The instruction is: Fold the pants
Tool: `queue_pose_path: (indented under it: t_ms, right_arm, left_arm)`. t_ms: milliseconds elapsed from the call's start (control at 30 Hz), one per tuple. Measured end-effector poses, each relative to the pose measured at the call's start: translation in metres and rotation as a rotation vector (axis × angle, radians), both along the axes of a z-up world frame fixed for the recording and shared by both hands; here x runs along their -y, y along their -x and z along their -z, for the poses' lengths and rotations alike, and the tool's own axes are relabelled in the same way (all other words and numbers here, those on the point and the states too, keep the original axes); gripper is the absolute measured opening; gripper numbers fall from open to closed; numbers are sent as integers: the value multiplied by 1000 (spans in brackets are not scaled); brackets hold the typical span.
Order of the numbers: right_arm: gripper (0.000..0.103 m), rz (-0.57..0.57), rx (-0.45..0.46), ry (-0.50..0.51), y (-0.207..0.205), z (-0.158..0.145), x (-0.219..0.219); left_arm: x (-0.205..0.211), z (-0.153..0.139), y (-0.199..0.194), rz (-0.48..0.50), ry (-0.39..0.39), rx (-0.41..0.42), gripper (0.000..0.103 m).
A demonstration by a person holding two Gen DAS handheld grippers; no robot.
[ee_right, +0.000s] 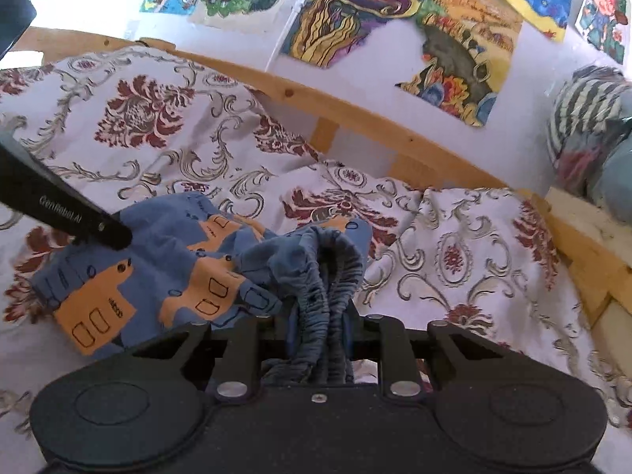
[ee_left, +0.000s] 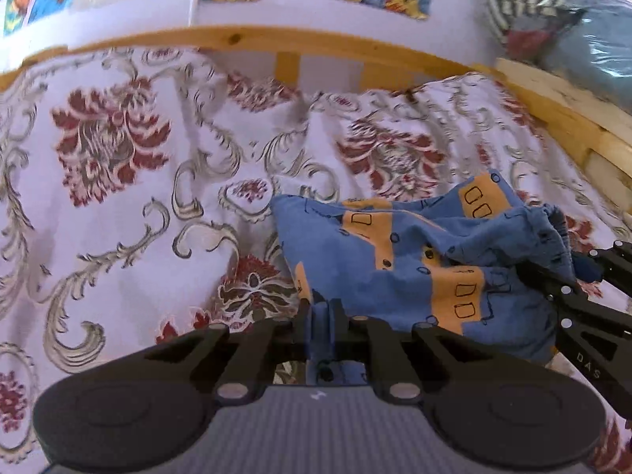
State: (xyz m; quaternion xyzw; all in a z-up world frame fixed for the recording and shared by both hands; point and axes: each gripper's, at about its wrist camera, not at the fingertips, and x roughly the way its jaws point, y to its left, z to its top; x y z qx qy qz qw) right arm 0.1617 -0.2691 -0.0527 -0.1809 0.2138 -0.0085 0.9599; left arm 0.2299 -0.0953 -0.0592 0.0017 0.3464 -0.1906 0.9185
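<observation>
Small blue pants (ee_left: 399,260) with orange patches lie crumpled on a floral bedspread (ee_left: 118,181). My left gripper (ee_left: 320,308) is shut on a blue fold at the pants' near edge. In the right wrist view the same pants (ee_right: 166,276) spread to the left, and my right gripper (ee_right: 320,316) is shut on the bunched elastic waistband (ee_right: 335,268). The right gripper also shows in the left wrist view, at the right edge (ee_left: 584,276), holding the waistband there. The left gripper's black body (ee_right: 63,209) crosses the left side of the right wrist view.
A wooden bed rail (ee_right: 355,118) runs behind the bedspread (ee_right: 474,245), with a white wall and colourful drawings (ee_right: 395,12) above. At the far right a striped cloth bundle (ee_right: 584,118) and a light blue wrapped item (ee_left: 592,47) rest on a wooden ledge.
</observation>
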Motion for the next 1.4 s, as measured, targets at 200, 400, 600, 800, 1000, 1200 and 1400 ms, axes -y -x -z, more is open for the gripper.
queue_pose_path:
  t_ms: [200, 400, 600, 800, 1000, 1200, 1400]
  right_arm:
    - [35, 30, -83, -72, -12, 20, 15]
    - [69, 106, -94, -220, -14, 21, 38]
    - [89, 129, -97, -356, -9, 22, 54]
    - [102, 156, -70, -367, 8, 15, 53]
    - [102, 173, -30, -332, 31, 1, 49]
    - [102, 199, 23, -311, 60, -16, 38]
    - [102, 179, 71, -280, 90, -30, 19]
  left_arm:
    - [-12, 25, -12, -8, 42, -70, 15]
    - [-20, 29, -18, -41, 90, -109, 28]
    - [-28, 30, -20, -73, 132, -136, 41]
    - [-37, 31, -17, -116, 151, -137, 76]
    - [-45, 24, -5, -163, 145, -126, 91]
    - [-53, 10, 24, -227, 143, -105, 103]
    - [-57, -11, 68, -257, 152, -61, 103]
